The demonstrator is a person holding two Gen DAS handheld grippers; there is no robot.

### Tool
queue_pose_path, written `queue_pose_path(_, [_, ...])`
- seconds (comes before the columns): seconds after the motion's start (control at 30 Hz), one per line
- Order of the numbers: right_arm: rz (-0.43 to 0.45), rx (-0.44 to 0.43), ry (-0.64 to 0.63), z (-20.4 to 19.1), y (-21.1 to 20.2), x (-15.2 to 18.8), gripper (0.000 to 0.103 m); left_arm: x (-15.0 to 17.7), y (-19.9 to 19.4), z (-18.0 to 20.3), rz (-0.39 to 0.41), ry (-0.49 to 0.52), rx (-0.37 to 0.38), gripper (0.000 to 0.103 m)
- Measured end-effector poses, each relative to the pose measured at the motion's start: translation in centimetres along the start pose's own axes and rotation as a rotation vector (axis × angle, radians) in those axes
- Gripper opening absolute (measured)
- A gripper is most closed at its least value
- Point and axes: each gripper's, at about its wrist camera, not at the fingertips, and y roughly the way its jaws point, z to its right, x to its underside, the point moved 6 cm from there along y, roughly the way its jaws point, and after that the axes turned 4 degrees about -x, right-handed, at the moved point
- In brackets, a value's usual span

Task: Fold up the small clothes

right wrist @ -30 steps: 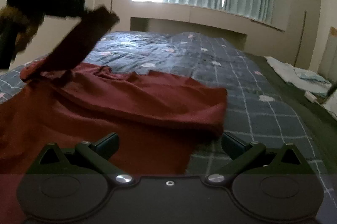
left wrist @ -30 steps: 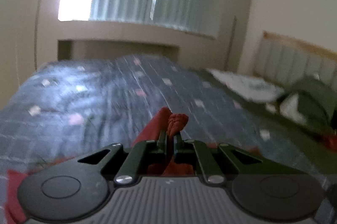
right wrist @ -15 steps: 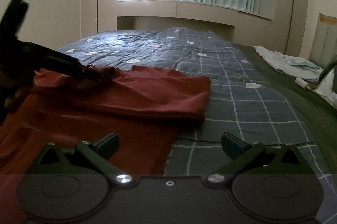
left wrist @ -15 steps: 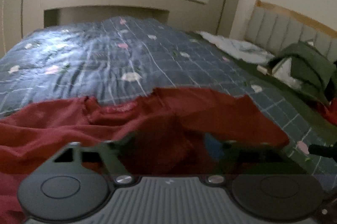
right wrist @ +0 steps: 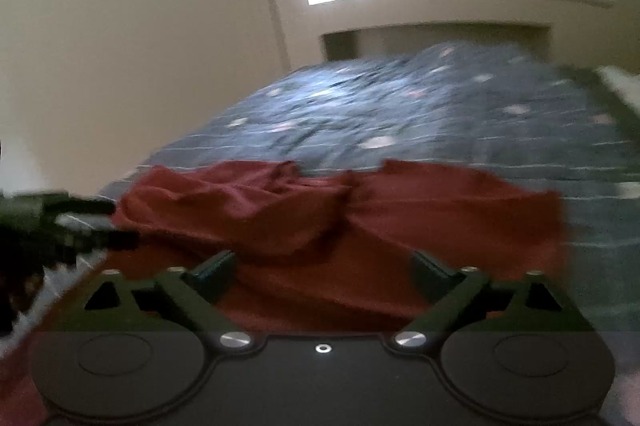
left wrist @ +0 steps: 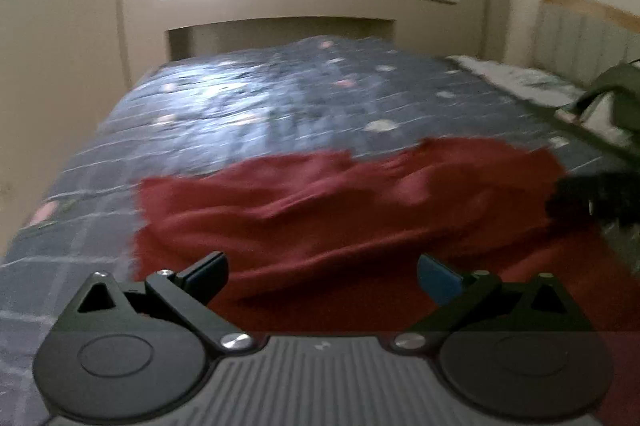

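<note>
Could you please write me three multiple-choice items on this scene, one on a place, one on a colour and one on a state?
1. Where does the garment lie?
A. on the bed's checked quilt
B. on the window sill
C. on the floor

2. What colour is the garment?
A. white
B. dark red
C. green

3. How does the left claw stand?
A. shut on the garment
B. shut on nothing
C. open, holding nothing

Answers:
1. A, as blue checked quilt shows around the cloth in both wrist views.
2. B, as the cloth is dark red throughout.
3. C, as its fingers stand wide apart above the cloth, having just been opening.
</note>
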Motion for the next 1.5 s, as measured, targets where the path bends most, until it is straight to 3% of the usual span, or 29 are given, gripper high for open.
queue_pose_path(0.1, [-0.072, -0.027, 0.054, -0.4, 3.2, -1.0, 0.077, 1.2, -0.2, -2.9, -0.03, -0.016, -0.065, 0.103])
queue_pose_path(0.27, [-0.142, 0.032, 0.141, 0.4, 7.0, -1.6, 0.062, 2.7, -0.4, -6.3, -0.059, -0.063, -0.101, 0.103])
queue_pose_path(0.37, [-0.163, 0.057, 0.19, 1.0, 8.2, -2.2, 0.034, 3.4, -0.6, -7.4, -0.061, -0.073, -0.103, 0.103])
queue_pose_path(0.4, [-0.181, 0.055, 0.196, 1.0, 8.5, -2.4, 0.009, 3.5, -0.7, -7.6, -0.061, -0.071, -0.106, 0.103])
queue_pose_path(0.43, [-0.186, 0.048, 0.196, 0.8, 8.6, -2.6, 0.006, 3.6, -0.7, -7.7, -0.061, -0.067, -0.109, 0.103])
queue_pose_path(0.53, [-0.142, -0.012, 0.167, -1.2, 7.2, -5.6, 0.004, 3.8, -0.7, -8.2, -0.054, -0.051, -0.124, 0.103])
queue_pose_path(0.7, [0.037, -0.154, 0.196, -5.4, 2.2, -15.3, 0.004, 4.0, 0.0, -8.7, -0.037, -0.044, -0.136, 0.102])
queue_pose_path(0.9, [0.202, -0.187, 0.161, -8.1, -1.9, -25.4, 0.004, 2.3, 1.3, -8.4, 0.041, -0.028, -0.178, 0.097])
queue_pose_path(1.1, [0.232, -0.158, 0.114, -8.3, -3.2, -28.2, 0.004, -1.1, 3.6, -7.3, 0.116, 0.024, -0.179, 0.085])
queue_pose_path(1.3, [0.208, -0.153, 0.111, -7.7, -2.9, -27.6, 0.004, -2.6, 4.9, -4.3, 0.146, 0.152, -0.154, 0.063])
queue_pose_path(1.33, [0.207, -0.152, 0.114, -7.9, -2.7, -27.4, 0.004, -2.7, 4.9, -3.8, 0.149, 0.177, -0.166, 0.057])
queue_pose_path(1.43, [0.207, -0.157, 0.118, -7.4, -2.6, -27.3, 0.004, -2.6, 4.9, -3.0, 0.141, 0.212, -0.184, 0.019])
queue_pose_path(1.5, [0.208, -0.154, 0.109, -7.0, -2.7, -27.0, 0.004, -2.7, 4.8, -3.6, 0.142, 0.189, -0.224, 0.014])
